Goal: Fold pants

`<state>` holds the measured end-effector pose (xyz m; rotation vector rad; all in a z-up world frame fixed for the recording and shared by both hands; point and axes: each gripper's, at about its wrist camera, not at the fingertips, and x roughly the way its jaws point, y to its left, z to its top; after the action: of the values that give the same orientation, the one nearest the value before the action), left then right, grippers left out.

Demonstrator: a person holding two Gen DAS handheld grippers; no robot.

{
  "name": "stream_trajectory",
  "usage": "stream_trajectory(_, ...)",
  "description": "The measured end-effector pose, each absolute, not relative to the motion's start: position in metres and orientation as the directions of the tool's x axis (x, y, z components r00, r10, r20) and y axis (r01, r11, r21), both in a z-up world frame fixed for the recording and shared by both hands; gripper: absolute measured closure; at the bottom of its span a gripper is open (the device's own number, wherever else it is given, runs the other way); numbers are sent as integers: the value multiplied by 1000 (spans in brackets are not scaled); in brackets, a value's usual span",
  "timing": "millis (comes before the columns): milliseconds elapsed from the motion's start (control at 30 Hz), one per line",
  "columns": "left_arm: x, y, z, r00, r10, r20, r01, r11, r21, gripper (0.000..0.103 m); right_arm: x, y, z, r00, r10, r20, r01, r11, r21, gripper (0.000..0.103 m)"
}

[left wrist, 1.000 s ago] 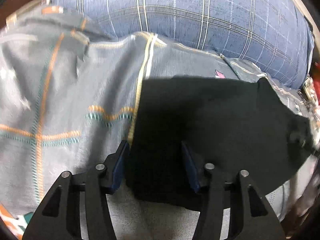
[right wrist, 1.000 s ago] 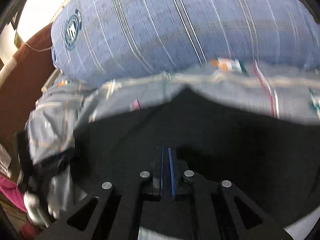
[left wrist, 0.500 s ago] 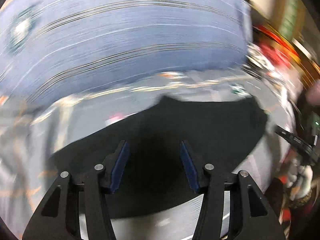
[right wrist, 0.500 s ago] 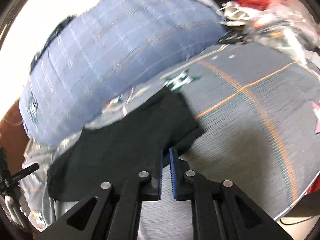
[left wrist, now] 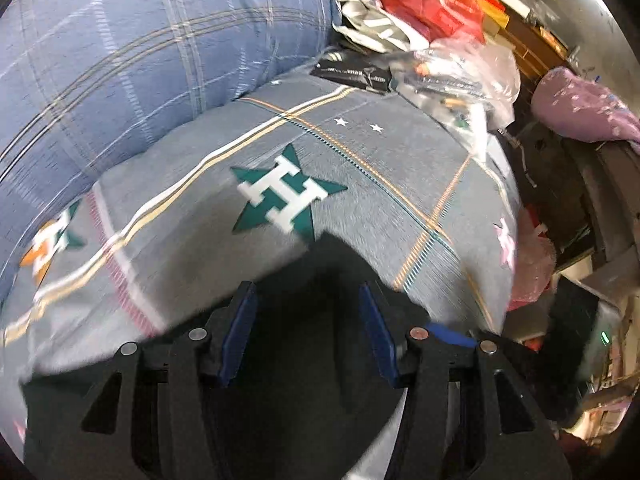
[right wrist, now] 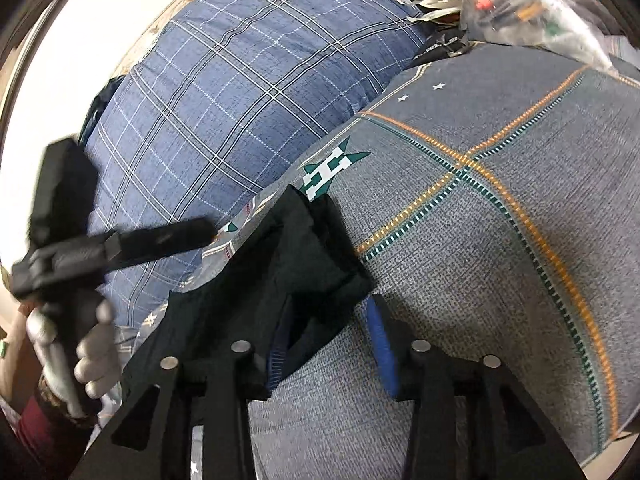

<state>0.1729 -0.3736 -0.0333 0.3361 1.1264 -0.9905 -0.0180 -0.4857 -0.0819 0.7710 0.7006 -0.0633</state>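
Observation:
The black pants [right wrist: 260,280] lie folded on the grey patterned bedsheet [right wrist: 500,240]. Their end corner lies between my right gripper's [right wrist: 334,334] open blue pads, with cloth bunched against the left pad. In the left wrist view the pants [left wrist: 308,360] fill the space under and between my left gripper's [left wrist: 308,320] open fingers; nothing is clamped. The left gripper also shows in the right wrist view [right wrist: 120,240], held in a gloved hand at the pants' left.
A big blue plaid pillow [left wrist: 120,60] lies along the far side of the bed [right wrist: 240,100]. Plastic bags, red cloth and clutter [left wrist: 440,40] pile at the bed's far right end. The bed edge drops off at the right [left wrist: 516,220].
My right gripper was shut on the pants and has opened at their end. My left gripper, open throughout, swung right along the pants toward the star print.

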Motion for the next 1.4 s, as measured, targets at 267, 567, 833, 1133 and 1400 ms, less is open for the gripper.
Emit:
stream_trajectory(267, 179, -420, -70, 27, -412, -911, 862, 472, -188, 44, -14, -482, -85, 792, 159, -589, 309, 729, 612, 55)
stream_trajectory(567, 150, -429, -62, 114, -366, -924, 907, 417, -53, 86, 1, -467, -85, 805, 187, -564, 270, 730, 628, 79)
stream_trajectory(833, 150, -381, -20, 137, -474, -870, 877, 466, -115, 88, -2, -438, -42, 836, 202, -510, 171, 788, 592, 92)
stream_trajectory(1133, 176, -230, 4, 216, -611, -762, 680, 654, -331, 88, 14, -343, -6, 781, 389, -488, -69, 831, 552, 92)
stream_trajectory(1400, 194, -124, -58, 221, -612, -760, 433, 760, -485, 87, 49, -239, -44, 621, 428, -656, -198, 896, 397, 86)
